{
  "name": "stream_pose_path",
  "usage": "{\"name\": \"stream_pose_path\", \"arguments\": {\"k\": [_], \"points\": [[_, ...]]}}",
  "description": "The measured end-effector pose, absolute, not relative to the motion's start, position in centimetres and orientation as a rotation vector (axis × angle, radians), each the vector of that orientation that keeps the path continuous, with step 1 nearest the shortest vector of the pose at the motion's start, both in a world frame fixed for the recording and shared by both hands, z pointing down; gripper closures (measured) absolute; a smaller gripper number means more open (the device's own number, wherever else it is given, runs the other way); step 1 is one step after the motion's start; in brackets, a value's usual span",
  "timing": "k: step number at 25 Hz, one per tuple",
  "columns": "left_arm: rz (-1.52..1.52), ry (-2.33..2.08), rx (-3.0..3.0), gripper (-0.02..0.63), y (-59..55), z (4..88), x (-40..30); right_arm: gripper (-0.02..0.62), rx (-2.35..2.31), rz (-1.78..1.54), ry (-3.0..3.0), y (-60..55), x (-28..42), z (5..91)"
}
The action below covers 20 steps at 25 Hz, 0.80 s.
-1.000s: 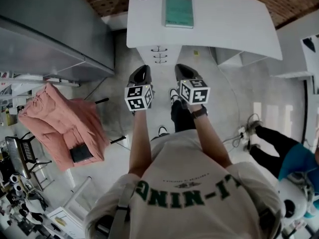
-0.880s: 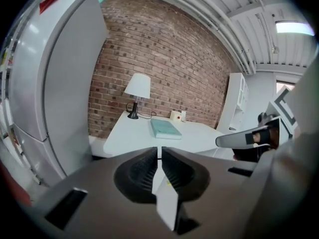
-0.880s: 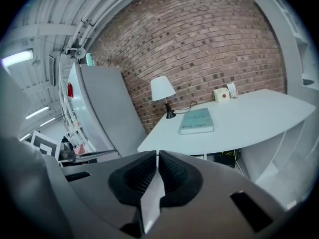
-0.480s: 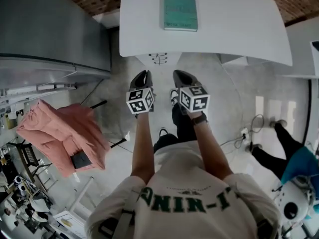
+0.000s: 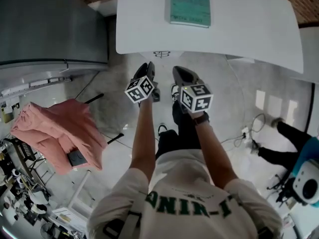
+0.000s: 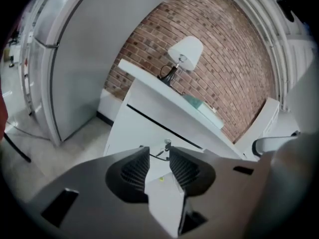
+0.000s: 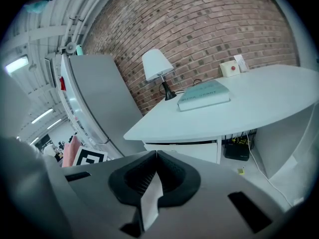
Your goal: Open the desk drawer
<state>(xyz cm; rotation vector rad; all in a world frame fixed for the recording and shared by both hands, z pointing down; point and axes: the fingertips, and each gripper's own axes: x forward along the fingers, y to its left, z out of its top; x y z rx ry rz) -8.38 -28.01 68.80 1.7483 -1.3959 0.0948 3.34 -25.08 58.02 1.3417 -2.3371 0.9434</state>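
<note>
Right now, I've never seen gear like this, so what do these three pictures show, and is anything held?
A person faces a white desk, a hand-held gripper in each hand. One picture looks down from a camera on their head; the other two come from cameras on the grippers. On the desk are a teal book and a lamp; the drawer below is closed. The left gripper is opening its jaws with nothing between them; the right gripper is shut and empty.

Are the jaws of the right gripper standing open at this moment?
No, in the right gripper view the jaws of the right gripper meet at their tips, with nothing between them.
</note>
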Motion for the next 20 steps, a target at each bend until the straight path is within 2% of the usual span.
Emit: {"name": "stream_pose_path", "arguments": {"k": [6,16,20], "points": [[-0.026,-1.347,1.662,0.503,-30.5,73.3,-7.8,0.594,1.323,0.926,-2.328,-26.9,3.6,61.3],[-0.564,-1.121,1.389,0.491,-34.4,78.0,-6.5,0.594,1.293,0.955,-2.308,-27.4,4.1,65.6],[-0.678,-1.066,1.328,0.488,-35.3,78.7,-6.2,0.594,1.288,0.955,-2.31,-27.2,4.0,66.3]]}}
